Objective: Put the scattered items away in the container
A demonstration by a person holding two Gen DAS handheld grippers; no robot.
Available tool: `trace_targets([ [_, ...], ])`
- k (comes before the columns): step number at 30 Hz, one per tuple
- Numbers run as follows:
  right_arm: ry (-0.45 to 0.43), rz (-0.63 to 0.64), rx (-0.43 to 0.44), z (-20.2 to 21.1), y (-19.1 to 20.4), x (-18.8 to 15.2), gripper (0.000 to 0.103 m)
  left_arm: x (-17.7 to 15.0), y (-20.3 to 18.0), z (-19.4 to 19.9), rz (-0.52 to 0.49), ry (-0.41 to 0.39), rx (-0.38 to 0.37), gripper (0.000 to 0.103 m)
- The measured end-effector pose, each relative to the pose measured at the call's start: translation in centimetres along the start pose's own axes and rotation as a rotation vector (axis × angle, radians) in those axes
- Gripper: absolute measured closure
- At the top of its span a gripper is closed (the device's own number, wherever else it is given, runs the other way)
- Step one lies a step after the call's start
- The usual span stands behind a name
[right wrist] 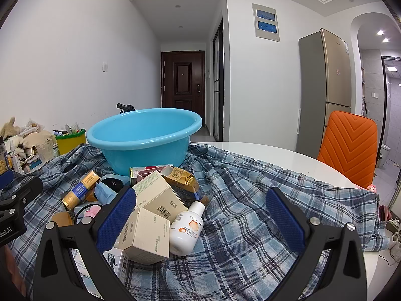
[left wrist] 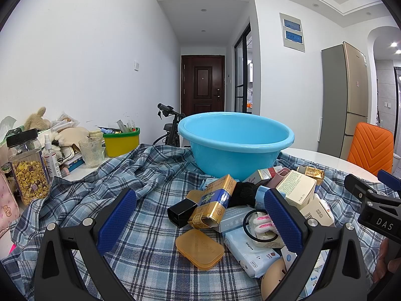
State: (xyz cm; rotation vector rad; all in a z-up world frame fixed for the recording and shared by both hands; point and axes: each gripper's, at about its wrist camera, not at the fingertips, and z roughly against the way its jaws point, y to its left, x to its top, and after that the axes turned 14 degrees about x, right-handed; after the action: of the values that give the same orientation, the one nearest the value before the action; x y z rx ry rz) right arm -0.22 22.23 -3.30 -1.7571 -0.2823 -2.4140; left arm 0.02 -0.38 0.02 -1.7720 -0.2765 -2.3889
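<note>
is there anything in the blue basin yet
No, the part of the blue basin interior seen from the left wrist view is bare, and the boxes and packets still lie on the plaid cloth before it.

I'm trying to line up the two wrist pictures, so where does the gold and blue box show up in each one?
Left wrist: the gold and blue box lies just right of centre, between the open fingers, on the pile.
Right wrist: it lies at the left, outside the left finger.
Shared landmark: the blue basin stands just behind the pile.
</note>
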Motion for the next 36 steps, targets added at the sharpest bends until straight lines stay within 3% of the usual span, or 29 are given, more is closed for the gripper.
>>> trace_targets([
  [11, -0.008, -0.007, -0.033, 0.2, -0.3, -0.1, 0.000, 0.0, 0.1, 0.0, 0.000, 0.000, -0.004, 0.000],
  [19, 0.032, -0.018, -0.049, -0.4, -0.5, -0.1, 0.000, 0.0, -0.1, 0.1, -0.009, -0.008, -0.030, 0.000],
  [24, 0.038, -0.024, -0.098, -0.5, -0.5, -0.2, 0.000, -0.2, 0.2, -0.9, 0.047, 0.103, -0.070, 0.000],
  [27, 0.033, -0.028, -0.084, -0.5, -0.6, -0.1, 0.000, -0.2, 0.7, -1.5, 0.106, 0.160, -0.096, 0.000],
  [31, 0.028, -0.035, -0.067, -0.4, -0.8, -0.1, 0.000, -0.1, 1.0, -0.7, 0.140, 0.118, -0.087, 0.000],
  [36, 0.029, -0.022, -0.034, -0.6, -0.7, -0.1, 0.000, 0.9, 0.6, -0.4, 0.062, 0.111, -0.065, 0.000],
])
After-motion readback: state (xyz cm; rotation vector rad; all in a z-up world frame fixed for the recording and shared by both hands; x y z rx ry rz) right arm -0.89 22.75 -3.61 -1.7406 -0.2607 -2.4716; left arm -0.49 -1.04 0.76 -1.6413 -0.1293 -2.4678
